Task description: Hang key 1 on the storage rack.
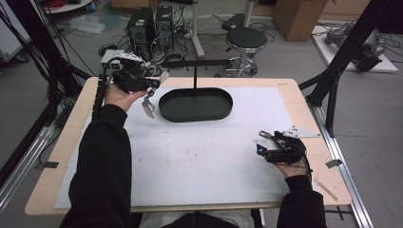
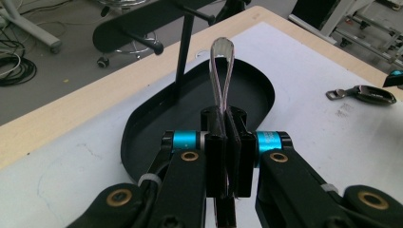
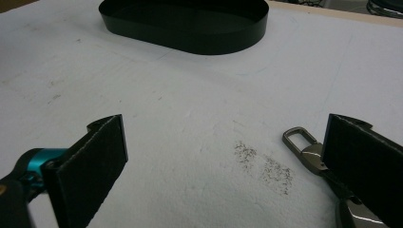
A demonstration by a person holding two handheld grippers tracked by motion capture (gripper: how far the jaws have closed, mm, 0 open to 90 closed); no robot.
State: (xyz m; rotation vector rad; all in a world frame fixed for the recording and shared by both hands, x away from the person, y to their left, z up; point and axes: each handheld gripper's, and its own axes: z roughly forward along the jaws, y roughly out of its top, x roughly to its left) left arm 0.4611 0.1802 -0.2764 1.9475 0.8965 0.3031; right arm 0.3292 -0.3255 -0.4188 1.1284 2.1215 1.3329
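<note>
Currently, left claw point(image 2: 227, 142): clamped on a metal clip point(image 2: 222, 71), held above the black oval tray point(image 1: 196, 104)
Right claw point(image 3: 223, 161): jaws wide apart
Carabiner point(image 3: 309, 152): on desk point(image 1: 190, 156), beside right jaw

Stool point(image 1: 245, 39), 2 PC towers point(image 1: 151, 26), cardboard box point(image 1: 295, 16).

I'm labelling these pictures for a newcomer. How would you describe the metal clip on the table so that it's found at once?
Start at the white mat covering the table, then go to its right edge, by the right gripper. The metal clip lies flat there beside the open jaws: grey, with a small square loop at its end, unlike the black oval tray.
</note>
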